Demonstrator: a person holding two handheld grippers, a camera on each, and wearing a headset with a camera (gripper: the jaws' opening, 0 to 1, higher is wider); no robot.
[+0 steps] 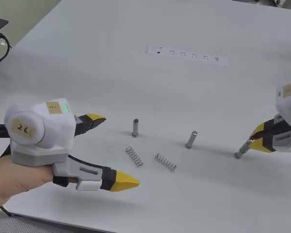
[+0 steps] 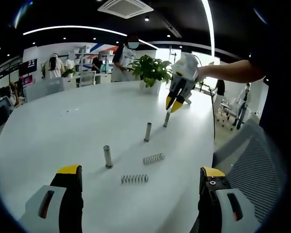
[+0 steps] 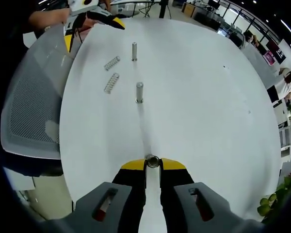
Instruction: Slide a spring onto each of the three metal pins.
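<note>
Two bare metal pins (image 1: 135, 127) (image 1: 191, 139) stand upright on the white table (image 1: 111, 73). In front of them lie two loose springs (image 1: 134, 156) (image 1: 165, 162). A third pin (image 1: 245, 147), with a spring wound around it, leans at the right. My right gripper (image 1: 255, 139) is shut on its top end, seen as a round metal end (image 3: 152, 161) between the yellow tips. My left gripper (image 1: 111, 150) stands open with nothing in it, to the left of the springs; the springs (image 2: 134, 179) (image 2: 153, 158) lie just ahead of its jaws.
A white power strip (image 1: 188, 55) lies at the far side of the table. A black cable (image 1: 1, 46) sits at the far left. The table's near edge runs close below the left gripper. A grey mesh chair (image 3: 29, 111) stands beside the table.
</note>
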